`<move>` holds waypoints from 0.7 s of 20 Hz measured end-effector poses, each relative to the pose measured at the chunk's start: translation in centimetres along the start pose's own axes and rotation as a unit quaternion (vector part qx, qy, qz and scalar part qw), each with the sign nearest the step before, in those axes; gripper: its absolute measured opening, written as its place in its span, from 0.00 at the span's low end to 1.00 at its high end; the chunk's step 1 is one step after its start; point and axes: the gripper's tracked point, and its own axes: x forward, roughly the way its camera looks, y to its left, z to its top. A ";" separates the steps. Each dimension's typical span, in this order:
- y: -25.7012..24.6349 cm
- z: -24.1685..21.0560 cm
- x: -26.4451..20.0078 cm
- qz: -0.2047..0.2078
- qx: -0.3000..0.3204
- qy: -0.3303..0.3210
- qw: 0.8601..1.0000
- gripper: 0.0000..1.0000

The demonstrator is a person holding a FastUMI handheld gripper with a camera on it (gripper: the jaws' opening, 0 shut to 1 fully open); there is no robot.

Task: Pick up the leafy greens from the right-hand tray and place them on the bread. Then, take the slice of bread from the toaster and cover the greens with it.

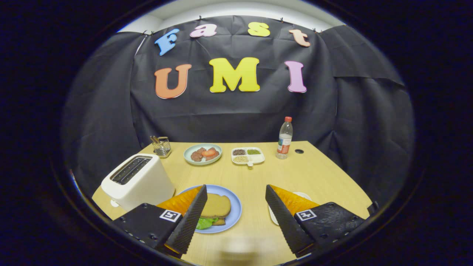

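Note:
A blue plate (pixel 233 214) lies on the wooden table just ahead of my left finger. On it a slice of bread (pixel 216 205) rests on top of leafy greens (pixel 205 222), whose green edge sticks out at the near side, with another bread piece under them. A white toaster (pixel 137 181) stands left of the plate, its slots dark from here. Behind my right finger sits a white tray (pixel 303 195), mostly hidden. My gripper (pixel 236 195) hovers above the near table edge, open, with nothing between its fingers.
Further back stand a light green plate (pixel 194 160) with meat and a tomato slice, a white divided dish (pixel 248 156) of seeds and a clear bottle (pixel 285 138) with a red cap. A wire holder (pixel 161 147) sits behind the toaster.

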 end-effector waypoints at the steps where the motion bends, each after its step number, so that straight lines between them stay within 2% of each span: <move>1: -0.4 0.6 -1.0 0.001 0.003 -0.014 1.000 0.96; 4: -1.7 2.2 -4.0 0.007 0.007 -0.046 0.999 0.96; 6: -3.0 3.6 -5.9 -0.006 0.008 -0.073 0.997 0.96; 11: -3.7 5.5 -9.2 -0.023 -0.003 -0.126 0.992 0.96; 14: -3.0 5.5 -10.5 -0.017 -0.014 -0.154 0.988 0.96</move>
